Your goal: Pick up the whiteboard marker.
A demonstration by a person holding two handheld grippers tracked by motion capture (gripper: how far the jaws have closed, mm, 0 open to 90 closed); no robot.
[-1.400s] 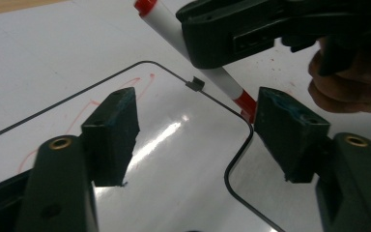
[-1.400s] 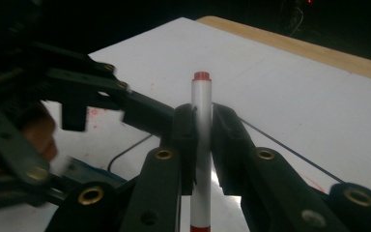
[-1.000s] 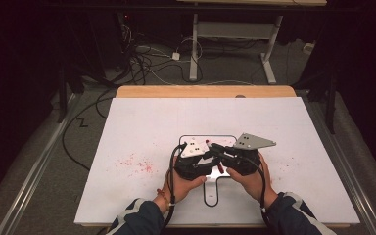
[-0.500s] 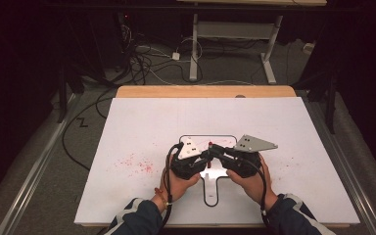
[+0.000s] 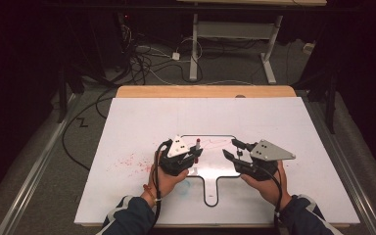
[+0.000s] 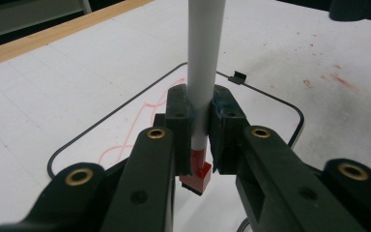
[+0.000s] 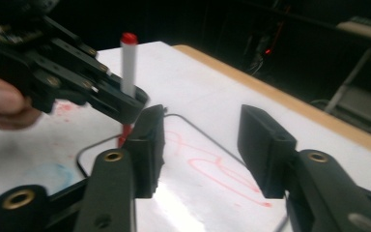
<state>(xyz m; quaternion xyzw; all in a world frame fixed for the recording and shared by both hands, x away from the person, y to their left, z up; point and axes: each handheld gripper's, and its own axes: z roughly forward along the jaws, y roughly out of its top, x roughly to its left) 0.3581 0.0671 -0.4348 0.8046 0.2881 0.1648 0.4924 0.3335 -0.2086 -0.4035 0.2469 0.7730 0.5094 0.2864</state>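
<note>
A marker with a white barrel and red ends stands upright, and my left gripper is shut on its lower part. In the high view the marker rises from the left gripper over the left side of a black outline drawn on the whiteboard. My right gripper is over the outline's right side, a hand's width from the left one. Its jaws have just been opening, and the right gripper has nothing between its pads. Its view shows the marker in the left gripper.
Red scribble lines run inside the outline and red specks lie left of it. A faint blue smudge marks the board near the left hand. Beyond the board's wooden far edge are floor cables and desk legs.
The two grippers, close together over the outline before, have drawn apart, the left to the left and the right to the right. The right jaws have opened. The marker stayed in the left gripper.
</note>
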